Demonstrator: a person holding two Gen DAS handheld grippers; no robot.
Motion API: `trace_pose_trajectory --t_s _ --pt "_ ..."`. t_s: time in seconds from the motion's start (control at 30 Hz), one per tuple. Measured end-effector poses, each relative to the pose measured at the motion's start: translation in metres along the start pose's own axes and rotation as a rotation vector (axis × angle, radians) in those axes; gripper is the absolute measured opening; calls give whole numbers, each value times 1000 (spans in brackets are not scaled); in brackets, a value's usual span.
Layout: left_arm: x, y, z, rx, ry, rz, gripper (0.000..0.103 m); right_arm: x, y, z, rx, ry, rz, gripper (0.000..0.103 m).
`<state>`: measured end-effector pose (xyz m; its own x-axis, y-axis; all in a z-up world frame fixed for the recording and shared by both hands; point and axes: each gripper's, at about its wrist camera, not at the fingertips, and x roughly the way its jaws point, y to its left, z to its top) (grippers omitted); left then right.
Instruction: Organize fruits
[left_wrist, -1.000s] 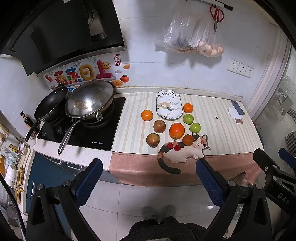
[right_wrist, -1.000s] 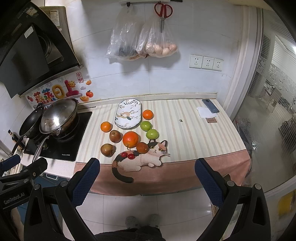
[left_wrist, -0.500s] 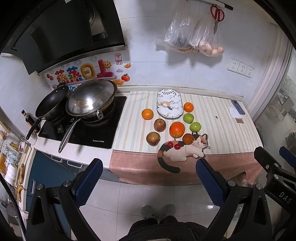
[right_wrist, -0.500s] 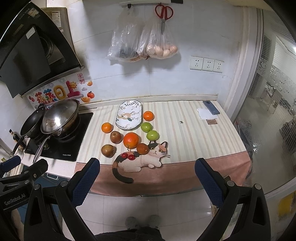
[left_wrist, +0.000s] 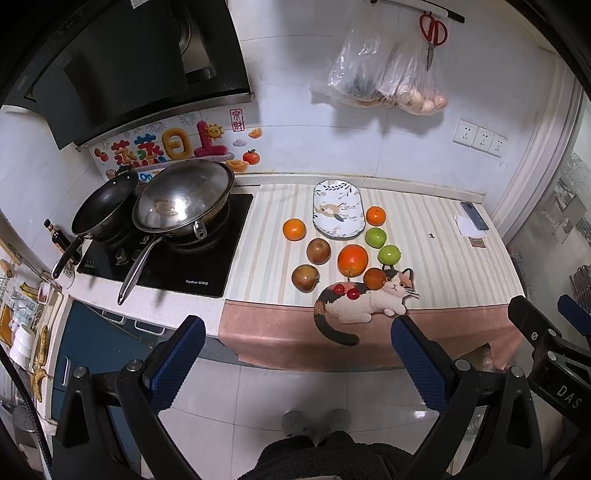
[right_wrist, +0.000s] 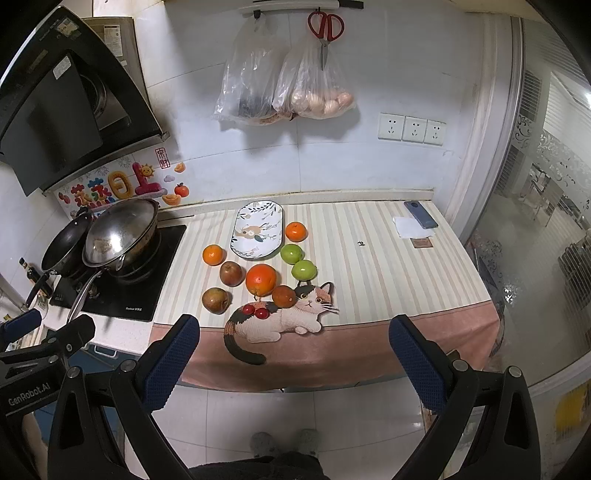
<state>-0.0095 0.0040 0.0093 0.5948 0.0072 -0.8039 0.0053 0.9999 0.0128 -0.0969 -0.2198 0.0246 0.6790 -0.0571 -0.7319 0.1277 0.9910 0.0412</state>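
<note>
Several fruits lie on the striped counter around an empty oval patterned plate (left_wrist: 337, 213) (right_wrist: 257, 230): a big orange (left_wrist: 352, 260) (right_wrist: 261, 279), two small oranges (left_wrist: 294, 229) (left_wrist: 375, 215), two green apples (left_wrist: 375, 237) (left_wrist: 388, 254), two brown-red apples (left_wrist: 318, 250) (left_wrist: 305, 278), a dark orange fruit (left_wrist: 374, 278) and two cherries (left_wrist: 345, 291) on a cat-shaped mat (left_wrist: 364, 302) (right_wrist: 284, 319). My left gripper (left_wrist: 295, 358) and right gripper (right_wrist: 293, 356) are both open and empty, held well back from the counter above the floor.
A black cooktop (left_wrist: 166, 258) with a steel wok (left_wrist: 184, 201) and a dark pan (left_wrist: 105, 208) stands left of the fruit. A phone and paper (left_wrist: 472, 221) lie at the far right. Bags (left_wrist: 380, 81) and scissors hang on the wall.
Both views have drifted slightly; the counter sits marginally closer and higher in frame. The fruits have not moved and both grippers stay open.
</note>
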Motion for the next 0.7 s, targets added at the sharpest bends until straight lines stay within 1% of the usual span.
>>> trace_pose_trajectory --t_s 0.43,0.7 --pt "-1 -10 9 2 -4 2 103 0 0 0 1 -1 0 103" --pt "-1 -10 8 0 -5 2 103 -4 -1 1 5 -1 7 103"
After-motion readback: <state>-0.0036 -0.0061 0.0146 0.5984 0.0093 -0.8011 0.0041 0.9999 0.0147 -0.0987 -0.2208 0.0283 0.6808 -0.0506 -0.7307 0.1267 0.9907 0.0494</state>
